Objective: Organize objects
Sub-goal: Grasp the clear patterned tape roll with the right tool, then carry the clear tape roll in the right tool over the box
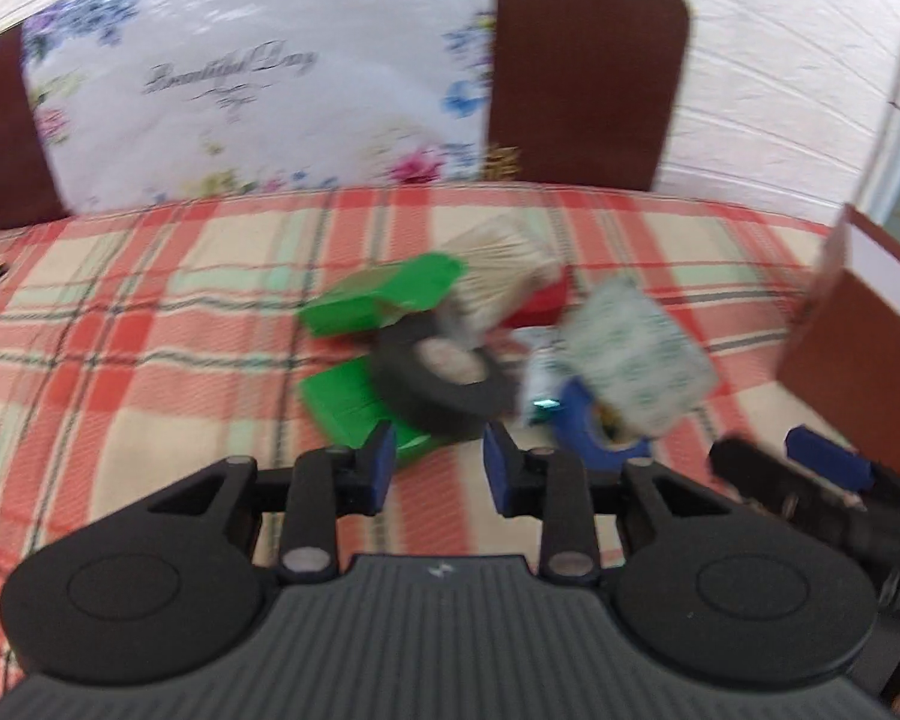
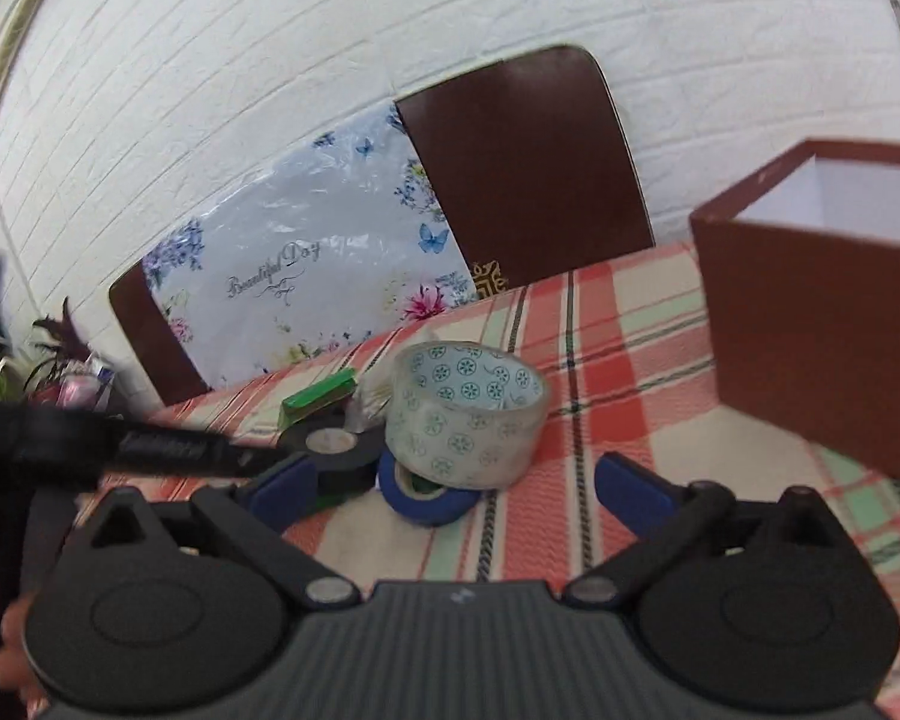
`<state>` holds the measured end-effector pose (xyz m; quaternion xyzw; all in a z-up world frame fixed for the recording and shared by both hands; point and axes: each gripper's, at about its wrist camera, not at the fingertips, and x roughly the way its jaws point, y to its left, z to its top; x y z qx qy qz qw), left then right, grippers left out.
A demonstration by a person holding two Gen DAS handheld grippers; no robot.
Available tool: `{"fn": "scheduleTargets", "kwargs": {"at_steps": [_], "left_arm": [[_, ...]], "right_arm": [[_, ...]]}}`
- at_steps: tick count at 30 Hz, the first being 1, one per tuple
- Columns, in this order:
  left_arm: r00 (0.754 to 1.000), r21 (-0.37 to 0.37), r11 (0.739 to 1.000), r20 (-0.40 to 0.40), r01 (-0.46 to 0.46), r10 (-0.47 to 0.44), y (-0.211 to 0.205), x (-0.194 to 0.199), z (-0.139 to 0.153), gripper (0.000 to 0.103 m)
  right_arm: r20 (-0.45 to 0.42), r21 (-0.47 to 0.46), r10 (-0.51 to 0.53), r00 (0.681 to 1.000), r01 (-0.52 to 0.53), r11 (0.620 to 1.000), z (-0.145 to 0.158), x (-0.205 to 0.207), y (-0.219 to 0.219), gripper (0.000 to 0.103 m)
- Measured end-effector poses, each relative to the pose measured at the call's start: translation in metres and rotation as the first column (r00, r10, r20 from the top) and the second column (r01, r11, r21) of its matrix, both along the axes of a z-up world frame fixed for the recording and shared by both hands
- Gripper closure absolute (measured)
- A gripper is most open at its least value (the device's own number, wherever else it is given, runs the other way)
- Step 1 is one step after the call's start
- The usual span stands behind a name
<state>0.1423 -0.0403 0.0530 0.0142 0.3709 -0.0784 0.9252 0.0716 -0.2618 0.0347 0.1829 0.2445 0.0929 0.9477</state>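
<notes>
My left tool (image 1: pixel 435 462) is partly open, empty, just short of the black tape roll (image 1: pixel 435 381). My right tool (image 2: pixel 456 483), wide open, flanks the patterned tape roll (image 2: pixel 468 417); brown box (image 2: pixel 810 324) at far right, bare bench (image 2: pixel 600 360) between.

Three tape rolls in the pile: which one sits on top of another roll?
The clear patterned tape roll: it rests tilted on the blue roll. The black roll lies beside them.
</notes>
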Motion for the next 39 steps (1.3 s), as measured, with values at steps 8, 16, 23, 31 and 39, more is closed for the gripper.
{"fn": "scheduleTargets", "kwargs": {"at_steps": [8,16,23,31,39], "left_arm": [[0.993,0.028,0.995,0.062,-0.099,0.097,0.027,-0.002,0.0,0.033],[0.988,0.03,0.991,0.086,-0.131,0.128,0.034,-0.014,0.008,0.024],[0.995,-0.025,0.999,0.09,-0.035,0.037,0.025,-0.029,0.025,0.022],[0.941,-0.149,0.931,-0.015,0.332,-0.338,-0.051,-0.059,0.026,0.03],[0.905,-0.183,0.918,-0.187,0.351,-0.383,-0.105,-0.05,-0.003,0.05]], "right_arm": [[-0.114,0.133,-0.073,0.991,0.088,0.987,-0.031,0.062,-0.002,0.0],[-0.122,-0.001,-0.073,0.99,0.073,0.997,-0.033,0.088,0.026,0.009],[-0.004,-0.153,-0.064,0.998,0.063,0.986,-0.006,0.031,0.024,0.009],[-0.008,-0.478,-0.011,1.0,0.006,0.878,-0.01,-0.076,0.024,0.008],[-0.089,-0.454,-0.008,0.996,-0.034,0.89,-0.022,-0.091,0.009,0.001]]}}
